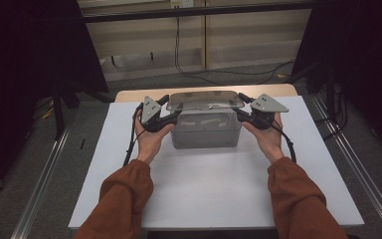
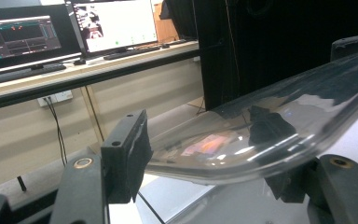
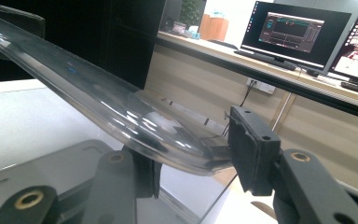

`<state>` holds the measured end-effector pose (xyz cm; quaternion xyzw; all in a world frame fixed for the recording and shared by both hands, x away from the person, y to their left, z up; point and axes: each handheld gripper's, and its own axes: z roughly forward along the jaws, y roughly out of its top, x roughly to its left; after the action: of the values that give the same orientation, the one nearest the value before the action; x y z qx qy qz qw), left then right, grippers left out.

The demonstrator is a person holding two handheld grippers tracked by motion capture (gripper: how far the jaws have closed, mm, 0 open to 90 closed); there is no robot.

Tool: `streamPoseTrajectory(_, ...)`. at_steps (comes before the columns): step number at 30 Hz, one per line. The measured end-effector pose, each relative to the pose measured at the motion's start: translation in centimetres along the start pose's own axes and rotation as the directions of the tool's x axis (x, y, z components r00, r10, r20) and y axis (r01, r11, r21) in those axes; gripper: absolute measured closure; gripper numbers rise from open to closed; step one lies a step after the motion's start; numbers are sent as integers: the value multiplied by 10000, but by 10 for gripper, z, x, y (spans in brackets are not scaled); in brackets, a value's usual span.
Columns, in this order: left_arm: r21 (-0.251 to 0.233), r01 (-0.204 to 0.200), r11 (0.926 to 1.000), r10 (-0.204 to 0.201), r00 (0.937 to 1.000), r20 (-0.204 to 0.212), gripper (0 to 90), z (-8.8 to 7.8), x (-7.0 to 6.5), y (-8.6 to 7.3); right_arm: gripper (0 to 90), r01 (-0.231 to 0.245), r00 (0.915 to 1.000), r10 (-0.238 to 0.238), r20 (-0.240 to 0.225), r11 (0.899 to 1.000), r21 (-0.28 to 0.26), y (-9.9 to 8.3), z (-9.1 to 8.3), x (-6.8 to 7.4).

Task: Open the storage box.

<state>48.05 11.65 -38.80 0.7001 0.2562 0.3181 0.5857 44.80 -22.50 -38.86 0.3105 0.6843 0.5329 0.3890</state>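
High view: both hands reach forward, palms inward; left gripper (image 1: pixel 171 113) and right gripper (image 1: pixel 243 112) flank the clear lid (image 1: pixel 205 100) above the box (image 1: pixel 206 130) on the table (image 1: pixel 219 189).
Left gripper view: jaws clamp the lid's (image 2: pixel 261 135) edge.
Right gripper view: jaws clamp its opposite edge (image 3: pixel 121 112).

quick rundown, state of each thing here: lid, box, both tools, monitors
clear lid: lifted off the box, tilted, held at both ends
clear box: uncovered, upright on the white table
left tool: jaws on either side of the lid's end, pads at its edge
right tool: jaws on either side of the lid's other end, pads at its edge
monitors: switched on
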Motion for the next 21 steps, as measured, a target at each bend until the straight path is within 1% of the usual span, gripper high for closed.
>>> streamPoseTrajectory(3, -28, 129, 9999, -129, 9999, -94, 380, 2, 2, 0, 563, -28, 10000, 28, -83, 10000, 22, 2, 1, -1)
streamPoseTrajectory(7, -80, 246, 9997, -246, 9997, -92, 395, 4, 6, 0, 567, -75, 9999, 75, -68, 10000, -4, 7, 3, -4)
streamPoseTrajectory(9, -53, 145, 9999, -146, 9999, -91, 416, 5, 8, 1, 570, -150, 9999, 150, -68, 9999, -31, 7, 4, -5)
streamPoseTrajectory(10, -86, 258, 9996, -258, 9997, 42, 456, 5, 8, 1, 570, -151, 9999, 151, -69, 9999, -41, 7, 4, -5)
streamPoseTrajectory(11, -41, 216, 9998, -215, 9997, 98, 482, 6, 9, 2, 572, -150, 9999, 149, -66, 9999, -42, 7, 4, -6)
streamPoseTrajectory(16, -58, 124, 9999, -124, 9999, 60, 495, 7, 11, 2, 572, -180, 9998, 180, -17, 9997, -155, 7, 5, -7)
streamPoseTrajectory(21, -46, 131, 9999, -131, 9999, 35, 510, 10, 13, 5, 563, -305, 9995, 304, -27, 9994, -144, 9, 7, -9)
